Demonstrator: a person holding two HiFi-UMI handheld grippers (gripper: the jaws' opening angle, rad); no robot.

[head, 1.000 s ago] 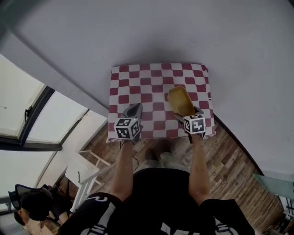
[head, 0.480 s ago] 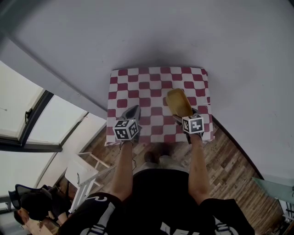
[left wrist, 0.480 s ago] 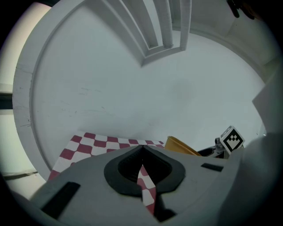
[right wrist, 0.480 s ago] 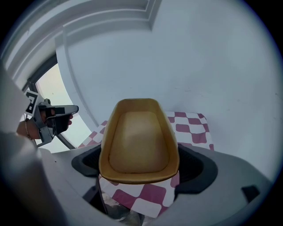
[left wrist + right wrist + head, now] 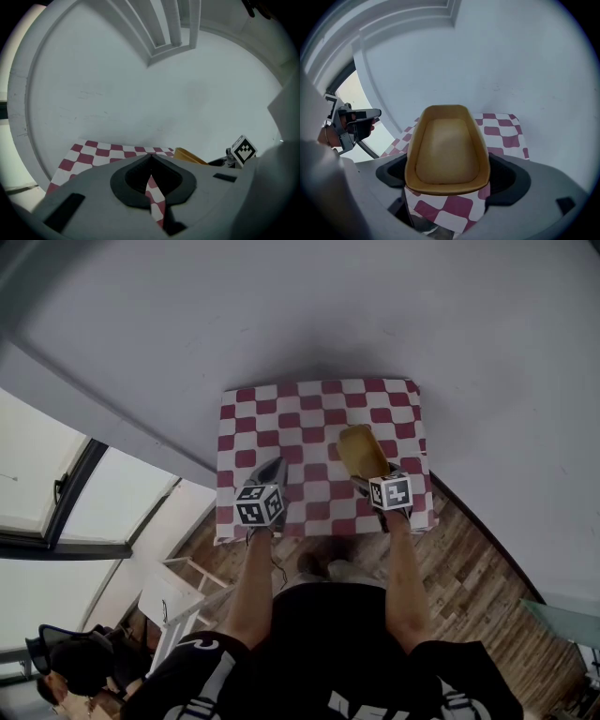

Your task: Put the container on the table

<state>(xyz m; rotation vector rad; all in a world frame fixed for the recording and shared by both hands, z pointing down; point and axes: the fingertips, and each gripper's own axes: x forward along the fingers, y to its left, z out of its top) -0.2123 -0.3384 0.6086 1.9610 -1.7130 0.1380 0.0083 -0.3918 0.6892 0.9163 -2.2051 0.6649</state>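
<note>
Head view: 1 red-white checked table (image 5: 281, 418), 1 yellow container (image 5: 361, 451), 2 grippers. On the right, the right gripper (image 5: 378, 479) has its jaws spread wide and clamped on the container's near end, holding it over the table's right side; can't tell if it touches the top. On the left, the left gripper (image 5: 271, 469) is over the table's near-left part, jaws closed tip to tip, nothing between.

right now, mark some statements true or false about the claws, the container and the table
The right claw holds the yellow container. True.
The yellow container has food in it. False: it is empty.
The left claw grips a cup. False: its jaws are together, with nothing between them.
The table is covered in red-and-white checks. True.
</note>
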